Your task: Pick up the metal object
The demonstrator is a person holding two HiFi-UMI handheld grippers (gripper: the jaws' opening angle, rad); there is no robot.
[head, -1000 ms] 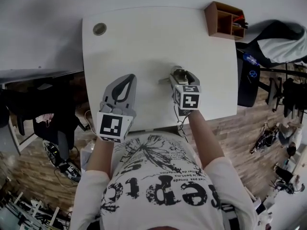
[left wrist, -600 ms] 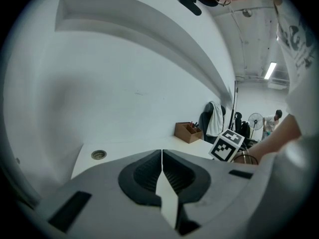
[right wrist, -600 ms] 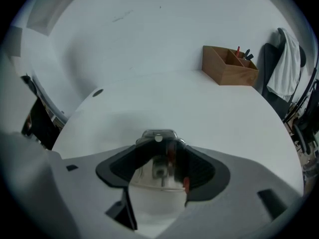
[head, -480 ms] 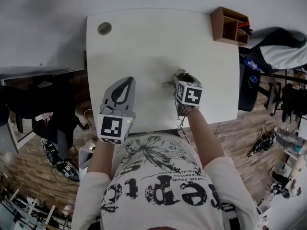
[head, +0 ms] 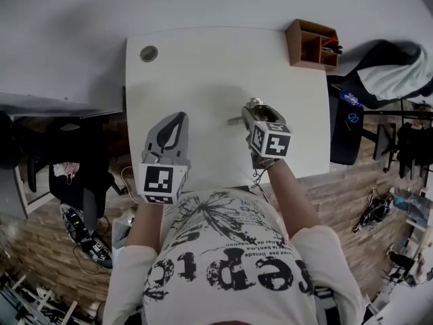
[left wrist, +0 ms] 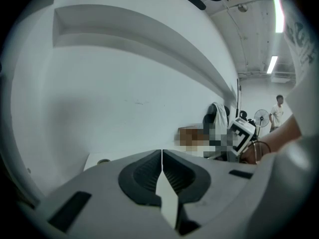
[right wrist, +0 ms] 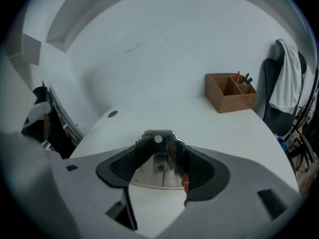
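A shiny metal object [right wrist: 158, 153] sits clamped between the ribbed pads of my right gripper [right wrist: 159, 158], which is shut on it above the white table [right wrist: 199, 118]. In the head view the right gripper [head: 257, 111] hovers over the table's right half, and a thin metal piece [head: 235, 120] sticks out to its left. My left gripper [head: 173, 126] hangs over the table's front left part. Its jaws are shut flat against each other in the left gripper view [left wrist: 162, 168], with nothing between them.
A wooden desk organiser [head: 310, 45] holding pens stands at the table's far right corner. A round cable grommet [head: 149, 53] marks the far left corner. A chair draped with a white cloth [right wrist: 288, 78] stands to the right of the table. Behind the table is a white wall.
Both grippers keep their places over the table; only the head camera has shifted a little. The right gripper stays shut on the metal object.
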